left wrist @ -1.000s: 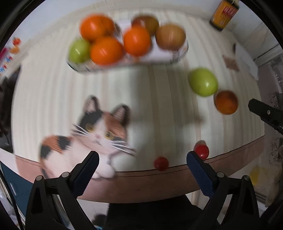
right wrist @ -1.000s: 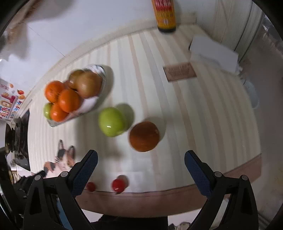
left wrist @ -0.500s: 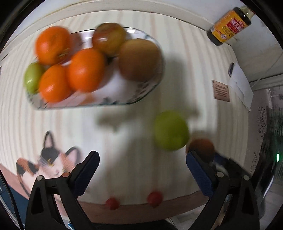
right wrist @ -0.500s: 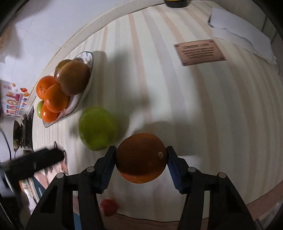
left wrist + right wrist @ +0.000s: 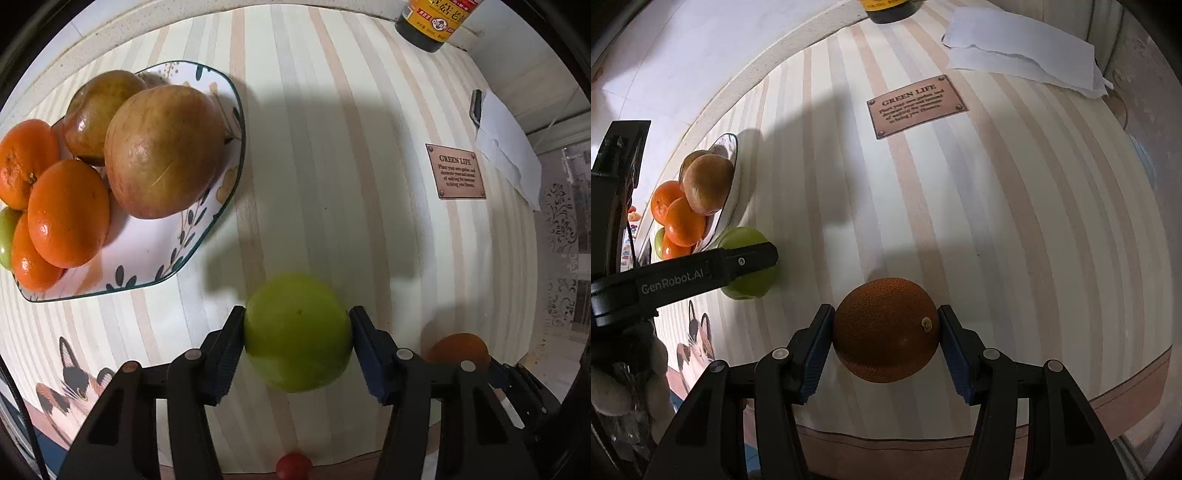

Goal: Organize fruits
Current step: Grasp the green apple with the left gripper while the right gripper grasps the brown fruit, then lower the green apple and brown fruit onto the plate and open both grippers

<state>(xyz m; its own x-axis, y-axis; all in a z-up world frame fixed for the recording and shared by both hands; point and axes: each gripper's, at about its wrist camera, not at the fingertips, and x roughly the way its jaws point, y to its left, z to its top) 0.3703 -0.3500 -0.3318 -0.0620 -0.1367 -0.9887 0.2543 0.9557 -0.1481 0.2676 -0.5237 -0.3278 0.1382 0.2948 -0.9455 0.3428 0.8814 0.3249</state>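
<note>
A green apple (image 5: 297, 332) lies on the striped mat, and my left gripper (image 5: 297, 315) points straight down over it. Its jaws are closing, with both blue pads against the apple's sides. Just to the right, my right gripper (image 5: 885, 314) is shut on a dark orange (image 5: 886, 328), pads pressed on both flanks. The same orange (image 5: 458, 350) shows behind the left gripper's right finger. To the left stands a leaf-patterned plate (image 5: 207, 236) with several oranges, two brownish apples and a green fruit. In the right wrist view the green apple (image 5: 750, 284) lies partly behind the left gripper's finger.
A cherry tomato (image 5: 293, 465) sits near the mat's front edge. A dark sauce bottle (image 5: 428, 22) stands at the back, with a brown plaque (image 5: 458, 171) and white paper (image 5: 509, 147) to the right. A cat picture (image 5: 74, 380) marks the mat's front left.
My left gripper swept right from above the cat picture, came down and closed around the green apple. My right gripper sank and shut on the orange.
</note>
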